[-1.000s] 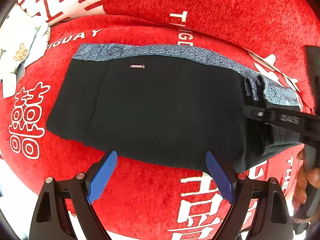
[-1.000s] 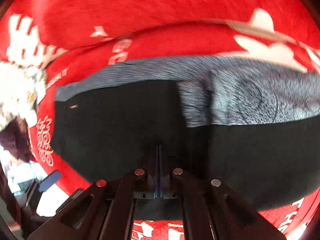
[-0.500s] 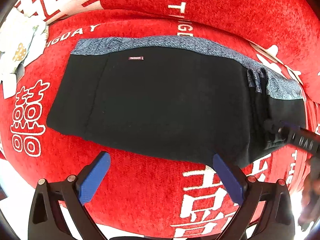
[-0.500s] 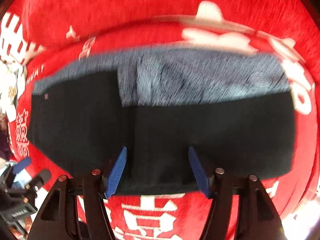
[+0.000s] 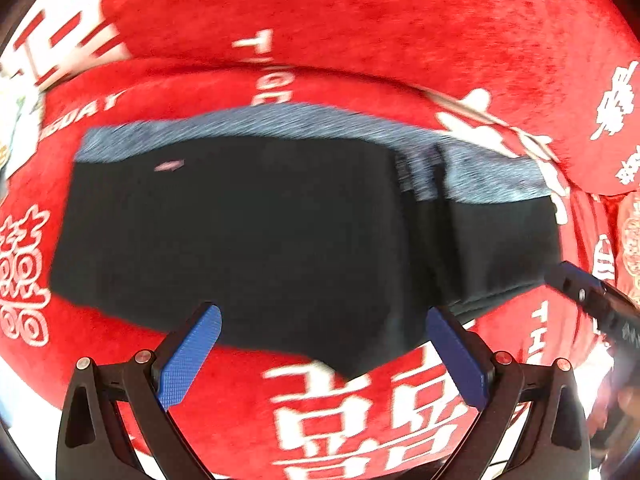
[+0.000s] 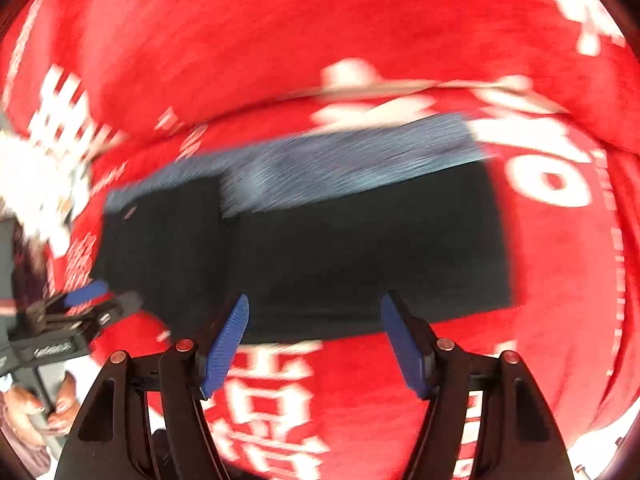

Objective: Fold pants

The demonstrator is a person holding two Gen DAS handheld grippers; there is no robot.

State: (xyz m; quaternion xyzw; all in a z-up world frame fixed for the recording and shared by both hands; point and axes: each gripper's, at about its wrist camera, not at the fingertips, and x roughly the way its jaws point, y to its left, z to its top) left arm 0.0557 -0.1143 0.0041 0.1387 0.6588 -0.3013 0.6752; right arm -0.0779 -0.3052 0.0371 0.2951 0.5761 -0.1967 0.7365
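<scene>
We see the left gripper [image 5: 322, 342] with its blue pads spread wide and nothing between them, poised at the near edge of the pants [image 5: 256, 240]. The right gripper [image 6: 314, 338] is likewise wide open and holds nothing, its pads just at the near hem of the same pants [image 6: 340, 256]. The pants lie flat on the red cover [image 5: 360, 32] with white lettering, black for the most part, with a grey-blue band [image 5: 280, 122] along the far edge. A folded-over layer shows a step near the right end in the left view. At the left edge of the right view we make out the other gripper and a hand [image 6: 52, 404]. Both views are blurred.
</scene>
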